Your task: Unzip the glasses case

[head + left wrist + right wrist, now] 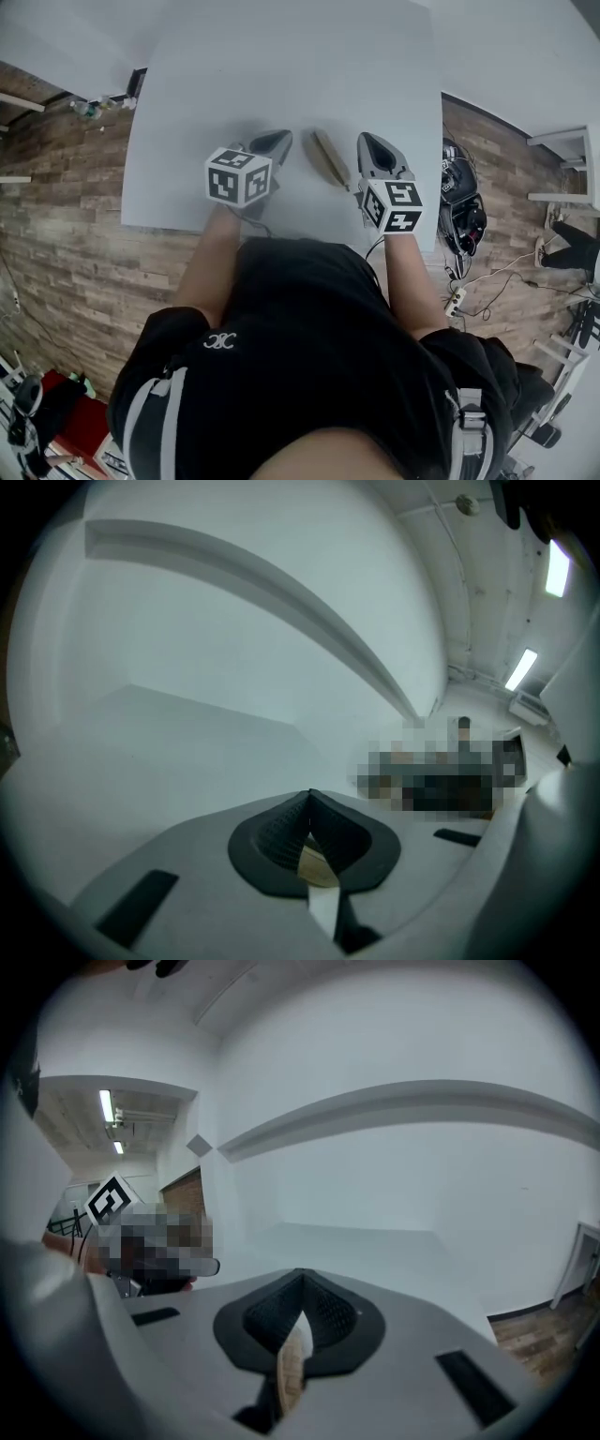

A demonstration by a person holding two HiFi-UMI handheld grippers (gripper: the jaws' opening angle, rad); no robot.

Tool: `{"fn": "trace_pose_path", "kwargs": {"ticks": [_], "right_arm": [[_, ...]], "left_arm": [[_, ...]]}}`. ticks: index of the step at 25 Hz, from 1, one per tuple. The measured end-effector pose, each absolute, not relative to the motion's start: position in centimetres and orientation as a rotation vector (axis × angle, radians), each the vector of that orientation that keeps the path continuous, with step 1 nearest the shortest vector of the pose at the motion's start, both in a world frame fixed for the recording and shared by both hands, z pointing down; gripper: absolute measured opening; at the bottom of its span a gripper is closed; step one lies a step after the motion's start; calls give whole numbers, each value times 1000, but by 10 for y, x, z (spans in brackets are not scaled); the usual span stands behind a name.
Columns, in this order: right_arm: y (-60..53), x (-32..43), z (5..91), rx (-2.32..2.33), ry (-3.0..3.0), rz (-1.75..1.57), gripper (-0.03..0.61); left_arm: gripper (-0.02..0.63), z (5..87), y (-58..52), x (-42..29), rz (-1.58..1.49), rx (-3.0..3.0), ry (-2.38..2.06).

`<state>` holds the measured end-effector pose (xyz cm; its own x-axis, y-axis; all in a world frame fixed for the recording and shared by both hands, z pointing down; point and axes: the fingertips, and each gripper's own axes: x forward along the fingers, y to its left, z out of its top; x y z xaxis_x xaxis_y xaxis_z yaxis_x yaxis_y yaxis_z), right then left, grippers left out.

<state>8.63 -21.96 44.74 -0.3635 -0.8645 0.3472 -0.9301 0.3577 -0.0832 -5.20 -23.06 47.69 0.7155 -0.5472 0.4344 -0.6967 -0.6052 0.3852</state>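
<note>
A white desk [281, 94] stands on a wood-plank floor [66, 234]. Right of the desk, dark gear [461, 211] lies on the floor, with a white power strip [456, 302] nearby.

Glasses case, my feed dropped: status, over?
Left hand-held gripper shut, empty. Right hand-held gripper shut, empty. Glasses case lying on table between them, touching neither. Nothing in the way.

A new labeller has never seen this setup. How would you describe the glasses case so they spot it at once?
Find the white table before the person, then the gap between the left gripper and the right gripper. The glasses case lies there: a slim tan oblong, unlike the grey grippers with their black-and-white marker cubes.
</note>
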Motion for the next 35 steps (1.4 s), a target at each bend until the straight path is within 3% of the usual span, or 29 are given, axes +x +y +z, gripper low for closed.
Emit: {"fn": "trace_pose_path", "kwargs": {"ticks": [11,25,35], "right_arm": [[-213,68,457,1620,-2313,386,12],[-206,220,457,1411,-2490,289,12],[-206,211,465,1240,-2562,299,11]], "left_arm": [[3,484,-243,-60,325,2366,-893],[3,495,-185,78,388,2230,-1186],[2,473,-168,75,401,2177,-1368]]}}
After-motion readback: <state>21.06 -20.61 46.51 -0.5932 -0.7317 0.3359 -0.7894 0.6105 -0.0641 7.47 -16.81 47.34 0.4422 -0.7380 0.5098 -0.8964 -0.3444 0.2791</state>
